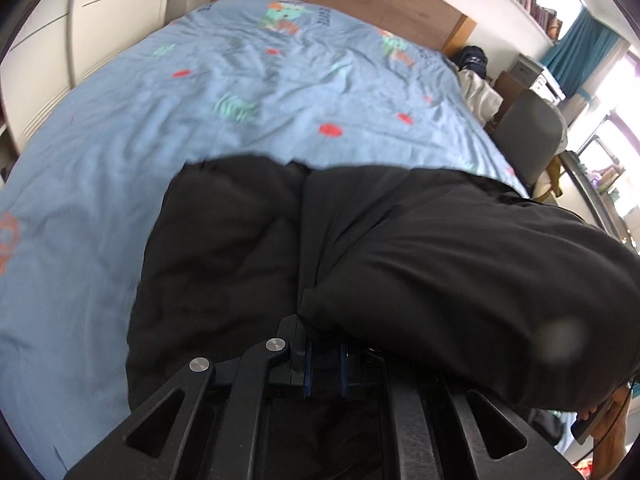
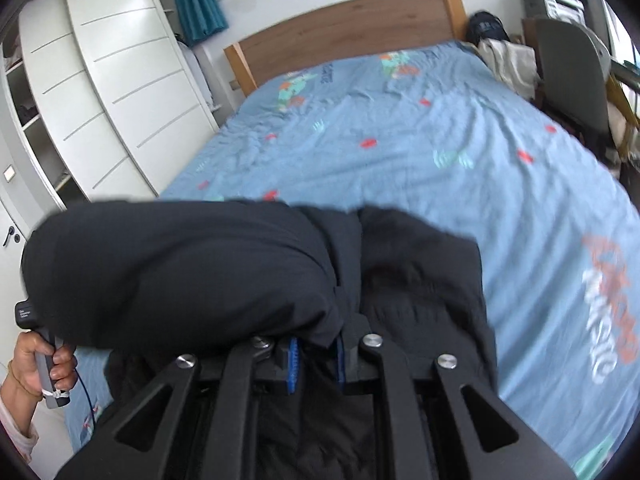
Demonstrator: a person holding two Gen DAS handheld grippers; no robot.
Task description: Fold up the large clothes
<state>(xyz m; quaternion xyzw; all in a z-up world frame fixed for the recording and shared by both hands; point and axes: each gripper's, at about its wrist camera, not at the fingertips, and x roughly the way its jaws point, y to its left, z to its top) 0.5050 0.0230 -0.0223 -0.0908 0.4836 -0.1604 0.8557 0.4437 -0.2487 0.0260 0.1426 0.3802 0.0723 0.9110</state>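
Note:
A large black padded garment (image 1: 360,248) hangs over both grippers above the bed. In the left wrist view my left gripper (image 1: 324,368) is shut on the black garment's fabric, which bulges to the right and drapes down on the left. In the right wrist view my right gripper (image 2: 316,364) is shut on the same garment (image 2: 224,272), which bulges left and drapes right over the fingers. Most of each finger is hidden under the cloth. The hand holding the left gripper's handle (image 2: 44,360) shows at the lower left of the right wrist view.
A bed with a blue patterned cover (image 1: 200,100) (image 2: 460,152) and a wooden headboard (image 2: 352,28) lies below and ahead. White wardrobes (image 2: 100,80) stand on the left. A grey chair (image 2: 568,76) and clutter stand by the right side of the bed.

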